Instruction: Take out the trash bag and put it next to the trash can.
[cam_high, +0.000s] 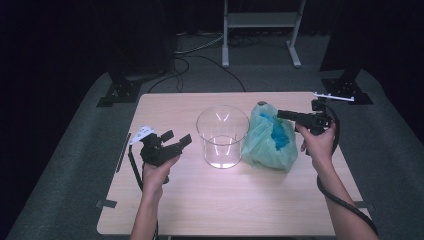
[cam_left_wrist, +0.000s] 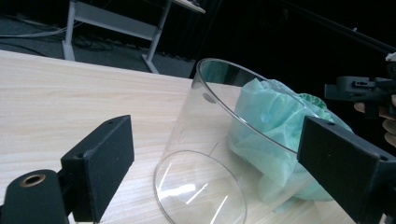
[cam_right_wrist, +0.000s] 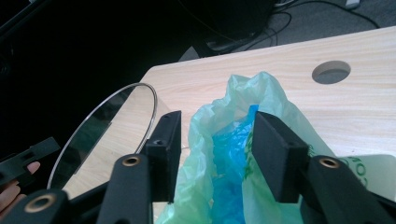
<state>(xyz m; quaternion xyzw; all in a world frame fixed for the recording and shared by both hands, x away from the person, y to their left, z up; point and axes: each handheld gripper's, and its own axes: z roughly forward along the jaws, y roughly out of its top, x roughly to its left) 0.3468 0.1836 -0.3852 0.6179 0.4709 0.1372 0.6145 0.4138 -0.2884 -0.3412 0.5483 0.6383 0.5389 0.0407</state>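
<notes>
The right tool (cam_right_wrist: 212, 154) is held over a green bag (cam_high: 270, 142), jaws apart (nothing pinched). The left tool (cam_high: 172, 142), jaws apart, is pointed at a clear jar (cam_high: 222, 136) on the surface (cam_high: 225, 205).

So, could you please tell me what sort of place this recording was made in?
Probably a lab or recording studio: a pale wooden table on grey carpet, black curtains all round, dark stand bases bolted beside it, and a metal-framed bench with loose cables behind.

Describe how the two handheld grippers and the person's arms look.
Both grippers, left gripper and right gripper, are matte black, each with two flat rectangular jaws and brass-coloured rings at the jaw joints. The left carries a pale three-cornered plate. A thick black cable trails from the right one. Both forearms are bare, no sleeves visible.
</notes>
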